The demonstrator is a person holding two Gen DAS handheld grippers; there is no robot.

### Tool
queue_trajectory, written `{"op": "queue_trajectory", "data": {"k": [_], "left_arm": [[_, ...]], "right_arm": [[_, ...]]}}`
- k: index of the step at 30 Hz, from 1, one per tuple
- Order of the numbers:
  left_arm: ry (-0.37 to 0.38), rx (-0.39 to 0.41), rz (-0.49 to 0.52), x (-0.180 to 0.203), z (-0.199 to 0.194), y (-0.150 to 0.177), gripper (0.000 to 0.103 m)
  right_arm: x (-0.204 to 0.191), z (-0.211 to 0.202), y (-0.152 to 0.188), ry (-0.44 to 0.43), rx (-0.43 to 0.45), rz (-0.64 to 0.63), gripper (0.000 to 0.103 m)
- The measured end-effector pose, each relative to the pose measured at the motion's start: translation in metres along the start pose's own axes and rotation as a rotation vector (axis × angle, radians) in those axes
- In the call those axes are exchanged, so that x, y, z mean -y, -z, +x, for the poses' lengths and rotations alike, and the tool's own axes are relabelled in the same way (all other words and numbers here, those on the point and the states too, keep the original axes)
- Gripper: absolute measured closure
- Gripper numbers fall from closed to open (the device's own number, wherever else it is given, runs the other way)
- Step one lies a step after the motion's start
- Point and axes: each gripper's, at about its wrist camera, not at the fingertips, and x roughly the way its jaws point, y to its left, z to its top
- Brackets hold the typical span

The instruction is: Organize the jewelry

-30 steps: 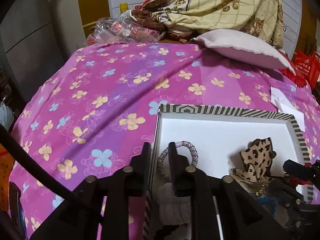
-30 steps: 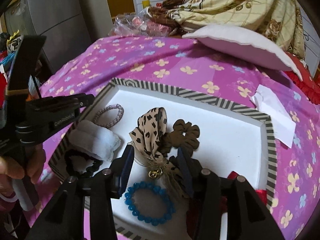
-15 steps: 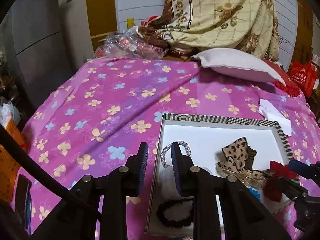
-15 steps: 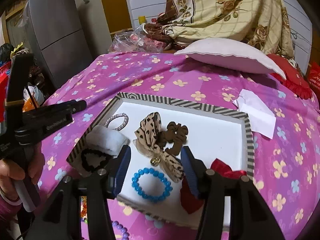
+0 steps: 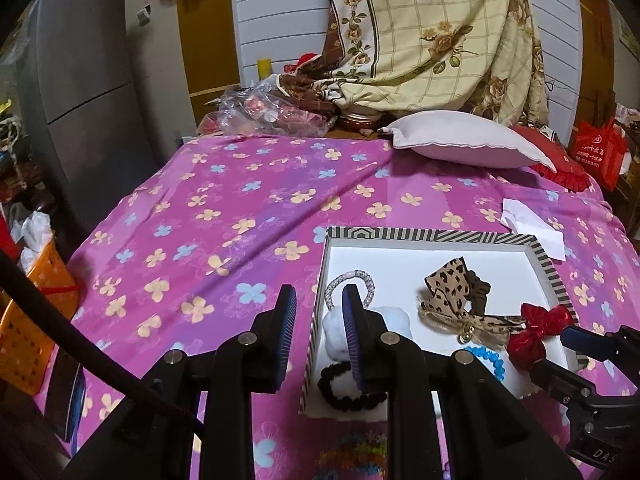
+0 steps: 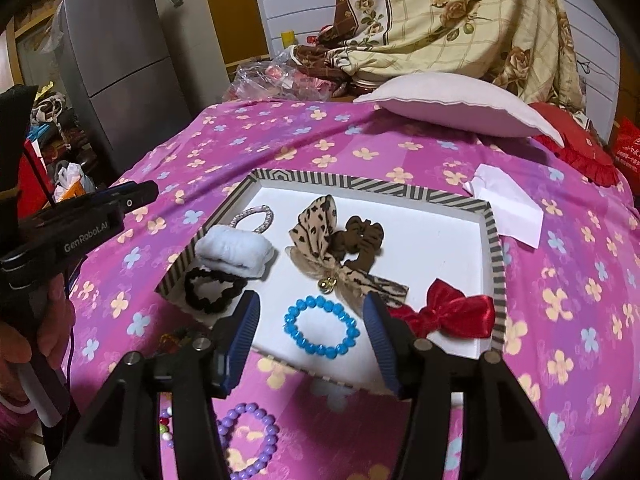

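Note:
A white tray with a striped rim [image 6: 360, 186] [image 5: 436, 234] lies on the pink flowered cloth. In it are a blue bead bracelet [image 6: 320, 327], a red bow [image 6: 456, 312], a leopard bow [image 6: 316, 232], a brown scrunchie [image 6: 360, 238], a white fluffy band [image 6: 234, 250], a black scrunchie [image 6: 212, 290] and a silvery hair tie [image 6: 252, 218]. A purple bead bracelet [image 6: 250, 440] lies on the cloth in front of the tray. My right gripper [image 6: 312, 320] is open and empty above the tray's near edge. My left gripper [image 5: 318, 320] is open and empty at the tray's left rim.
A pillow [image 5: 460, 144] and a folded blanket [image 5: 420, 40] lie at the far end. A white paper [image 6: 508, 204] lies right of the tray. A grey fridge [image 5: 84, 92] and an orange basket [image 5: 28, 300] stand to the left. Colourful beads [image 5: 356, 456] lie near my left gripper.
Both grippers have pulled back and up from the tray, so more of the bed shows. The right gripper's jaws have spread wider. The purple bracelet has come into view.

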Motion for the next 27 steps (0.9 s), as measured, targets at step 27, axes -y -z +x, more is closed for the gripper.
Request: {"op": "queue_trajectory", "data": {"k": [27], "left_arm": [[0.013,-0.083,-0.083,-0.030,-0.062,0.068,0.073]], "right_arm": [[-0.030,-0.061,0.066,0.014,-0.007,0.011,0.038]]}}
